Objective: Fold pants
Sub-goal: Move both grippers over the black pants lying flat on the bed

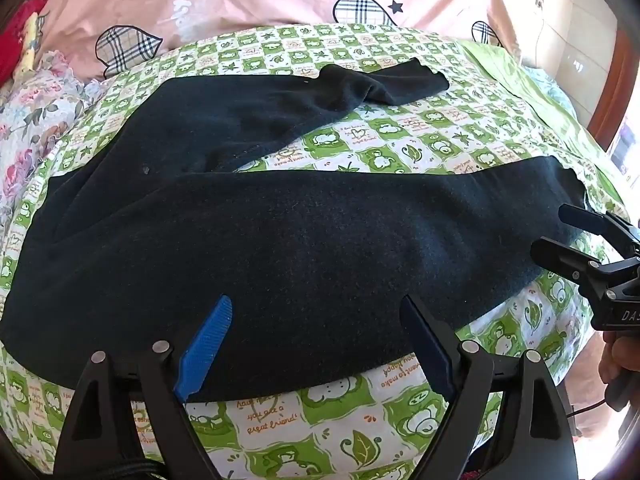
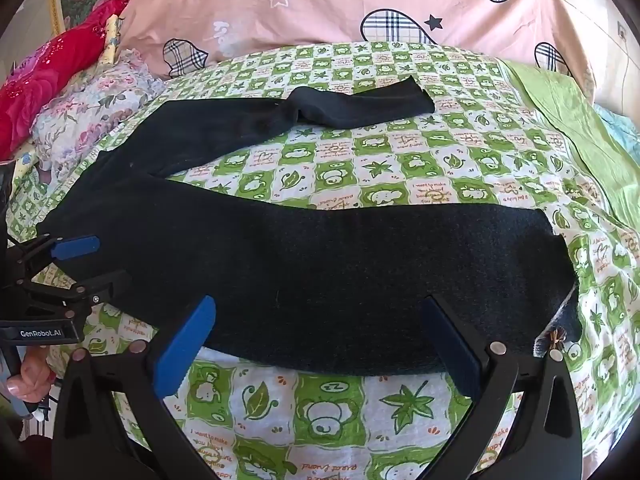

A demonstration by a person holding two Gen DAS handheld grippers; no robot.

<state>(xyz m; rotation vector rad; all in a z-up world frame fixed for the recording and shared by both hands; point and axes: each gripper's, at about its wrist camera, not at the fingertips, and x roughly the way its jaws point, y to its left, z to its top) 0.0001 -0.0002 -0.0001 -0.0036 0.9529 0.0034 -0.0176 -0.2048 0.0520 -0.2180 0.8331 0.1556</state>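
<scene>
Black pants (image 1: 280, 240) lie spread flat on the green checked sheet (image 1: 360, 420), waist to the left, two legs splayed to the right; they also show in the right wrist view (image 2: 320, 264). The far leg (image 2: 352, 108) angles away and the near leg (image 2: 440, 272) runs across in front. My left gripper (image 1: 316, 312) is open, hovering over the near edge of the near leg close to the waist. My right gripper (image 2: 320, 312) is open over the near leg close to its cuff (image 2: 560, 320). Each gripper shows in the other's view: right (image 1: 560, 232), left (image 2: 96, 264).
A pink quilt with plaid hearts (image 2: 360, 0) lies along the far side of the bed. A red cushion (image 2: 44, 76) and floral cloth (image 2: 92, 112) sit at the far left. A plain green cloth (image 2: 580, 120) lies at the right.
</scene>
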